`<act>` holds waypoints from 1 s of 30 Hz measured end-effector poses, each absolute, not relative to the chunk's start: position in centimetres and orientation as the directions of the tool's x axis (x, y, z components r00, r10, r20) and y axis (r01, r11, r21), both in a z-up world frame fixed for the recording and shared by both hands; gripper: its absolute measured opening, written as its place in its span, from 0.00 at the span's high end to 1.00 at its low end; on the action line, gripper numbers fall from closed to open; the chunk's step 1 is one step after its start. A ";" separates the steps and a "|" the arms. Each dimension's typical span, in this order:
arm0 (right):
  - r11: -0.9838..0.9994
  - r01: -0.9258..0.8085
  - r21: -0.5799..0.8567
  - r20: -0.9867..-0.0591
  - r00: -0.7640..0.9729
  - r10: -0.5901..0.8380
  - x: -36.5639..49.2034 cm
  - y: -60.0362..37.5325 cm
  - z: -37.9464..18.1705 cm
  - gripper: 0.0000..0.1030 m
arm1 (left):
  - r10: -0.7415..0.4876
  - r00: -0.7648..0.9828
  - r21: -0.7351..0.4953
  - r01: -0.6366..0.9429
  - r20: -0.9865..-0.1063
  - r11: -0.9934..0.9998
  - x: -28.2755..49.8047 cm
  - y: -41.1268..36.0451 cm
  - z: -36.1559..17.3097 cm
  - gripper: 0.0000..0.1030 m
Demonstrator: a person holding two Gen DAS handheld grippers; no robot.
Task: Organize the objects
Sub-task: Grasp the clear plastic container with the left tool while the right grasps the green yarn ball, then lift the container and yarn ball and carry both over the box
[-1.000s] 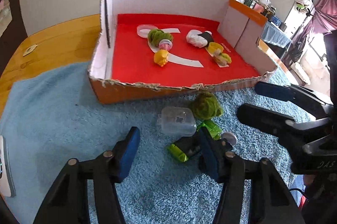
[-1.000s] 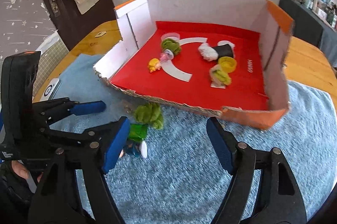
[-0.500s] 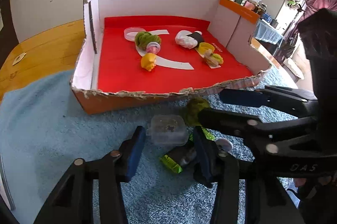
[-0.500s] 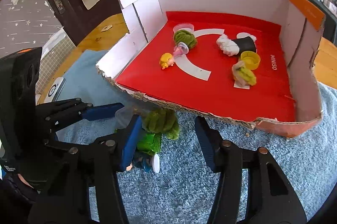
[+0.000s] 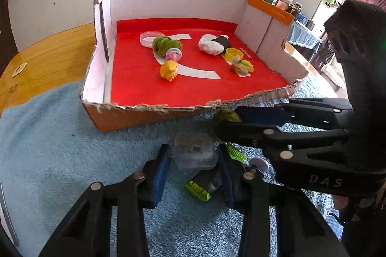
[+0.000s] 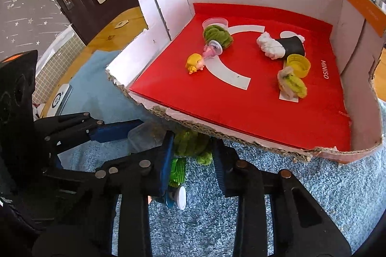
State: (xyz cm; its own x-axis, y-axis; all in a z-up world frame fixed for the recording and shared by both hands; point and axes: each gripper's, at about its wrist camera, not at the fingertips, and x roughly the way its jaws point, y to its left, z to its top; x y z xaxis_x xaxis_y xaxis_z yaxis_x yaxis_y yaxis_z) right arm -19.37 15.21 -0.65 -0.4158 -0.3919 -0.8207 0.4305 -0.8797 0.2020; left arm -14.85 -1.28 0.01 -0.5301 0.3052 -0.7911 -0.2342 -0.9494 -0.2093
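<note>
Several small toys already lie in the red-floored cardboard box [image 5: 101, 78]; on the blue towel before it, the right hand-held gripper [image 6: 191, 155] pinches the fuzzy green plush [image 6: 190, 143], the left hand-held gripper [image 5: 193, 163] is closing around the clear plastic cup [image 5: 194, 153], and green wrapped pieces [image 5: 199, 189] remain.

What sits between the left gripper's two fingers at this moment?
The small clear plastic container sits between the closing fingers of the left gripper; the left wrist view shows this, with the pads at its sides on the blue towel.
</note>
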 end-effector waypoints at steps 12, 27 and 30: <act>-0.890 0.408 0.203 -0.801 -0.454 -0.391 -17.7 16.7 0.6 0.73 | 0.300 -0.549 -0.218 -0.210 -0.781 -0.953 -14.3 -2.0 0.9 0.60; -0.886 0.416 0.205 -0.775 -0.484 -0.407 -14.6 17.0 2.0 0.73 | 0.320 -0.580 -0.239 -0.214 -0.749 -0.947 -11.8 -1.8 2.9 0.60; -0.885 0.418 0.205 -0.769 -0.491 -0.410 -14.1 17.1 2.4 0.73 | 0.325 -0.590 -0.238 -0.224 -0.739 -0.945 -11.3 -1.8 3.6 0.60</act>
State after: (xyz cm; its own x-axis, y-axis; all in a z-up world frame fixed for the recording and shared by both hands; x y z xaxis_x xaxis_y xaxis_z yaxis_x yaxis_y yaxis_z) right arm -14.14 17.12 2.41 -0.4907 -0.4099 -0.7689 0.4182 -0.8849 0.2050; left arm -11.34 -1.78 3.64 -0.5899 0.3255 -0.7390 -0.2239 -0.9452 -0.2376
